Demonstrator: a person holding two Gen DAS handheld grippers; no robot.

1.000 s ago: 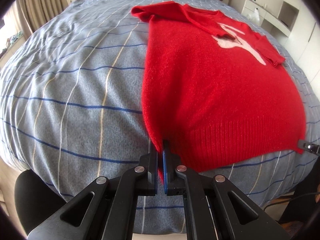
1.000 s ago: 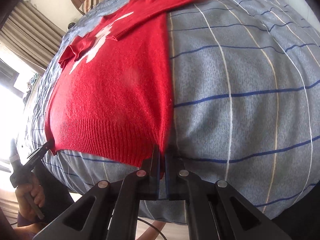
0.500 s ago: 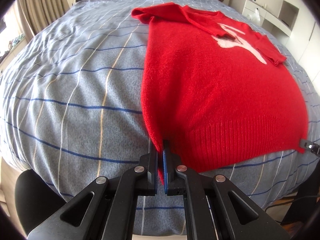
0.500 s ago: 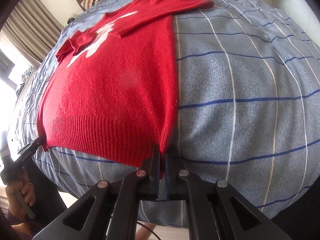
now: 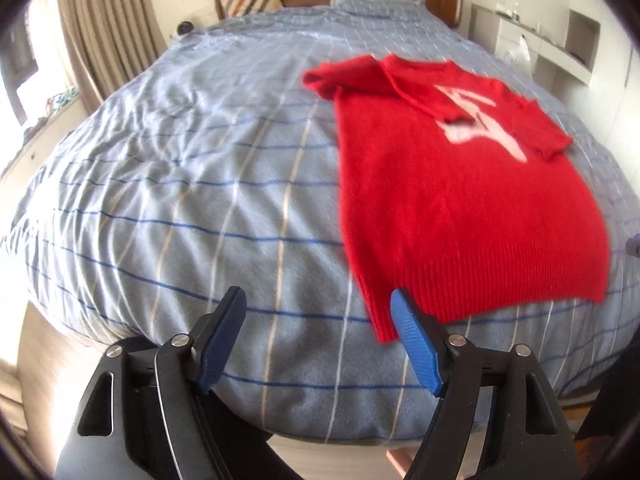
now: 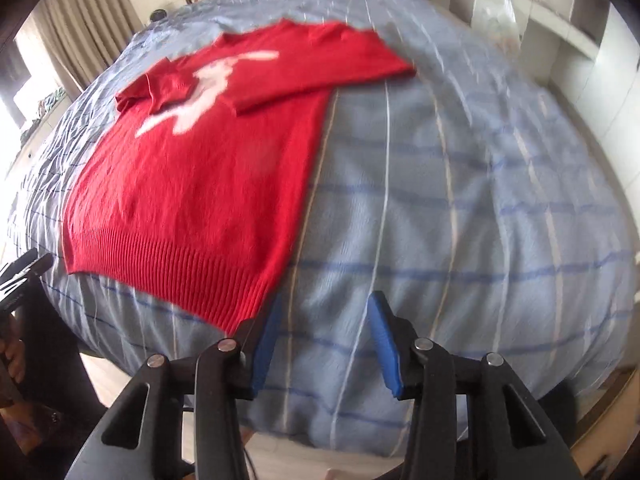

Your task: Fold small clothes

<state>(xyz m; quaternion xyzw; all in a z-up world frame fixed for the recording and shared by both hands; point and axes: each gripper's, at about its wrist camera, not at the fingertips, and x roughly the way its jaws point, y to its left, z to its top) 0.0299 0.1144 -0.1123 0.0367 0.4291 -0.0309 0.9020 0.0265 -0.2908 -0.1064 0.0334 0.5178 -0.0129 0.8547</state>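
With both hem corners let go, I have the red sweater point(image 5: 460, 208) lying flat on the bed point(image 5: 192, 200), sleeves folded in over the chest so the body makes a tidy rectangle near the foot edge. My left tool point(image 5: 320, 340) is opening, nothing between its pads; the hem corner sits just beside the right-hand pad. My right tool point(image 6: 326, 344) is opening too, empty, beside the other corner. I judge the bottom-up fold comes next.
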